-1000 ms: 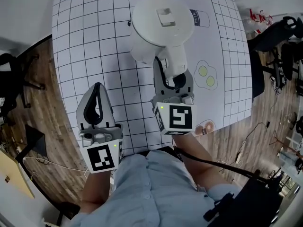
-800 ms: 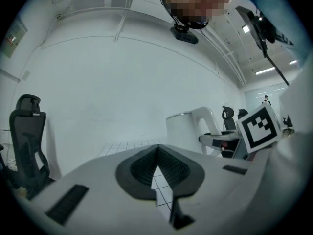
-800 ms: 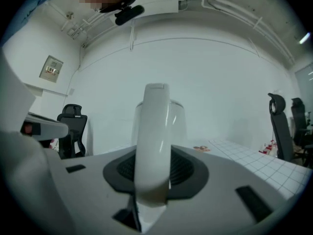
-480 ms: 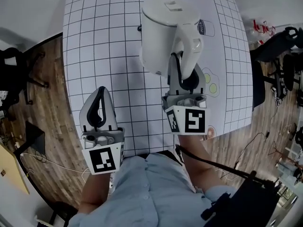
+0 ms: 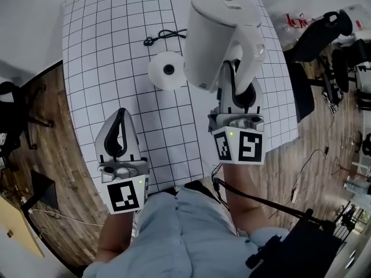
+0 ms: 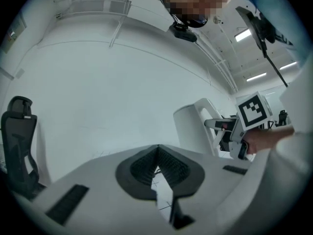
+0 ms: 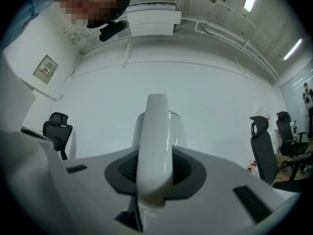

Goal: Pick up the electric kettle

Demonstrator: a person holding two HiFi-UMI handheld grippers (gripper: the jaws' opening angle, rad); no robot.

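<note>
The white electric kettle (image 5: 217, 36) hangs in the air above the grid-patterned table (image 5: 110, 51), lifted clear of its round white base (image 5: 167, 70). My right gripper (image 5: 236, 91) is shut on the kettle's handle (image 7: 155, 146), which runs upright between the dark pads (image 7: 183, 170). A black cord (image 5: 165, 36) lies behind the base. My left gripper (image 5: 119, 133) hovers over the table's near left part, shut with nothing in it. In the left gripper view the kettle (image 6: 191, 126) and the right gripper's marker cube (image 6: 254, 110) show at the right.
Black office chairs (image 5: 322, 36) stand on the wooden floor (image 5: 35, 138) to the right of the table. Another chair (image 6: 17, 141) stands to the left. The table's near edge curves just in front of the person's body.
The right gripper has risen with the kettle, lifting it off its base, which now shows bare on the table. The left gripper has come up slightly.
</note>
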